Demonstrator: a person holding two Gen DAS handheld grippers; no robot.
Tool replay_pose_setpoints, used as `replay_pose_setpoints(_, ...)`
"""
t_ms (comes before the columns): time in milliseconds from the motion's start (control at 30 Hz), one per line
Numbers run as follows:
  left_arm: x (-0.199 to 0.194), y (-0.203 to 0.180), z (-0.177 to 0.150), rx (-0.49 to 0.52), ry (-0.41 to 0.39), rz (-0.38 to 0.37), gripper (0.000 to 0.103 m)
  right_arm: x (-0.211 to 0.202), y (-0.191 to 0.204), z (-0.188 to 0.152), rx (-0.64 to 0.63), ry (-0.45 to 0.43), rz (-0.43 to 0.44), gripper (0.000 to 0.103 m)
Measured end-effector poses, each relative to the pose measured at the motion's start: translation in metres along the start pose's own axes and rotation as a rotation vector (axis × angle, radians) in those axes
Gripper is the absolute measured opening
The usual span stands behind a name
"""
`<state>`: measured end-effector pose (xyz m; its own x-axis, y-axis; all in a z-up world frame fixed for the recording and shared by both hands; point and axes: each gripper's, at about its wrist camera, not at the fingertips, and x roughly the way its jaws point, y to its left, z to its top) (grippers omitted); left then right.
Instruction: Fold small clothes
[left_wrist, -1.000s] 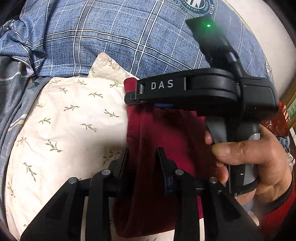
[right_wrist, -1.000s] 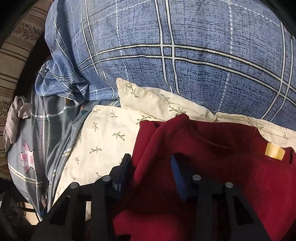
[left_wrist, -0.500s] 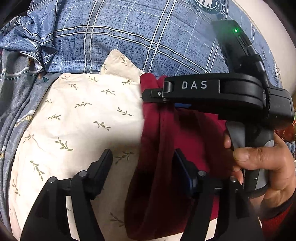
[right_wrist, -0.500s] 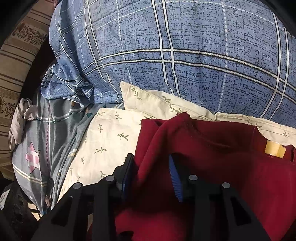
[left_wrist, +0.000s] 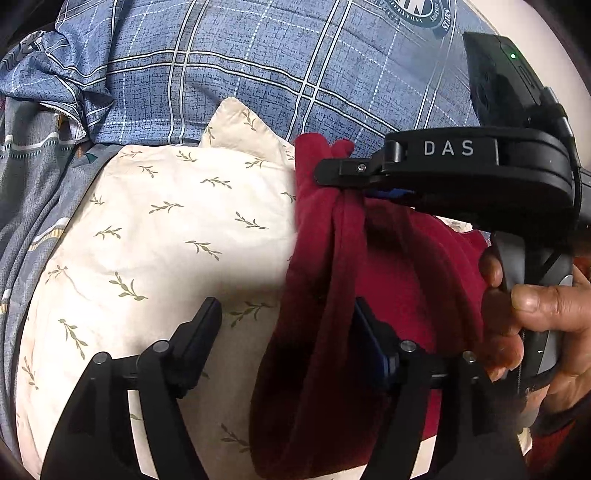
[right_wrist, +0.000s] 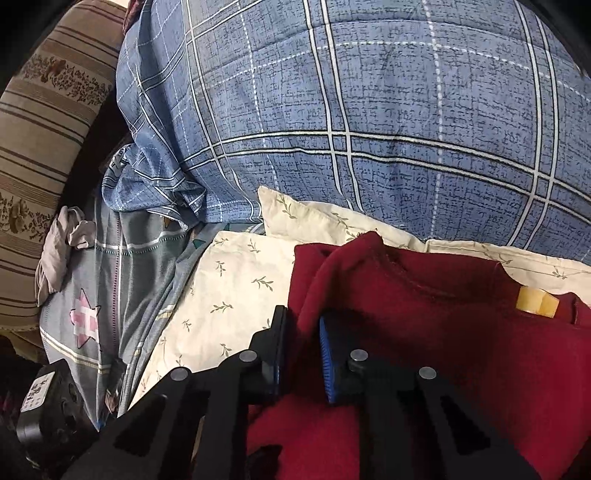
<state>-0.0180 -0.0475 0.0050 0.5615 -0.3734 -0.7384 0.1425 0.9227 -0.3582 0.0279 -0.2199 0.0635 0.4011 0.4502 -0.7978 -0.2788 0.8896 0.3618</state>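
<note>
the red garment (left_wrist: 388, 280) is now pinched at its edge by the just-closed right gripper (right_wrist: 301, 354); the left gripper (left_wrist: 286, 332) is spread apart, its hold released, so the fold seems handed over.

Blue plaid quilt (right_wrist: 388, 110) behind | cream leaf-print pillow (left_wrist: 159, 236) in front | striped brown cushion (right_wrist: 40, 122) at left

The red garment (right_wrist: 443, 332) pinched in the right gripper (right_wrist: 301, 354) is soft, matt, fleecy cloth. Beneath it lies a cream leaf-print pillow (left_wrist: 166, 240) of smooth, faintly creased cotton (or so it looks). Beyond, the blue checked quilt (right_wrist: 369, 110) appears woven and matt. Both grippers are matt black plastic with metal pins.
</note>
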Motion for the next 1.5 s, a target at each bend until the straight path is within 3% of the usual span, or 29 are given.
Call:
replay_pose_setpoints(100,-0.001,-0.004,-0.001,0.01,0.016,-0.072,0.033,-0.001,0.0,0.0,0.0,0.004,0.0,0.016)
replay_pose_setpoints(300,-0.006,-0.006,-0.001,0.005,0.004,-0.09,0.027,0.0,-0.001,0.002,0.013,0.019,0.001,0.016)
replay_pose_setpoints(400,-0.009,-0.007,-0.001,0.012,-0.003,-0.091,0.025,0.003,0.003,0.005,0.022,0.037,-0.005,0.024)
replay_pose_setpoints(467,-0.011,-0.009,-0.002,0.018,-0.009,-0.089,0.025,0.007,0.01,0.005,0.017,0.057,-0.024,0.037)
replay_pose_setpoints(500,-0.011,-0.01,-0.002,0.018,-0.01,-0.09,0.025,0.01,0.015,0.005,0.003,0.069,-0.041,0.052)
replay_pose_setpoints(533,-0.012,-0.01,-0.002,0.019,-0.011,-0.09,0.025,0.012,0.018,0.004,-0.009,0.076,-0.051,0.06)
replay_pose_setpoints(767,-0.014,-0.012,-0.004,0.034,-0.012,-0.076,0.025,0.041,0.033,-0.001,-0.123,0.128,-0.192,0.063)
replay_pose_setpoints(900,-0.015,-0.013,-0.005,0.038,-0.01,-0.069,0.025,0.046,0.025,-0.006,-0.146,0.119,-0.23,0.057)
replay_pose_setpoints(1067,-0.014,-0.016,-0.005,0.046,-0.008,-0.06,0.027,0.031,0.023,-0.009,-0.136,0.073,-0.18,0.034)
replay_pose_setpoints(1133,-0.011,-0.015,-0.005,0.045,-0.006,-0.054,0.032,0.025,0.021,-0.009,-0.125,0.059,-0.16,0.026)
replay_pose_setpoints(1200,-0.008,-0.012,-0.005,0.029,0.001,-0.037,0.05,0.02,0.018,-0.009,-0.107,0.044,-0.139,0.024)
replay_pose_setpoints(1267,-0.003,-0.007,-0.004,0.004,0.006,-0.03,0.058,0.014,0.014,-0.01,-0.084,0.032,-0.112,0.022)
replay_pose_setpoints(1333,-0.001,-0.003,-0.004,-0.01,0.01,-0.043,0.059,0.01,0.009,-0.011,-0.053,0.02,-0.081,0.02)
replay_pose_setpoints(1367,-0.001,-0.003,-0.004,-0.006,0.009,-0.043,0.057,0.008,0.007,-0.011,-0.041,0.017,-0.069,0.019)
replay_pose_setpoints(1433,-0.002,-0.006,-0.005,0.0,0.012,-0.076,0.031,0.001,0.002,-0.012,-0.014,0.004,-0.037,0.017)
replay_pose_setpoints(1500,-0.009,-0.014,-0.005,0.0,0.008,-0.101,0.023,-0.004,-0.002,-0.012,0.01,-0.006,-0.013,0.015)
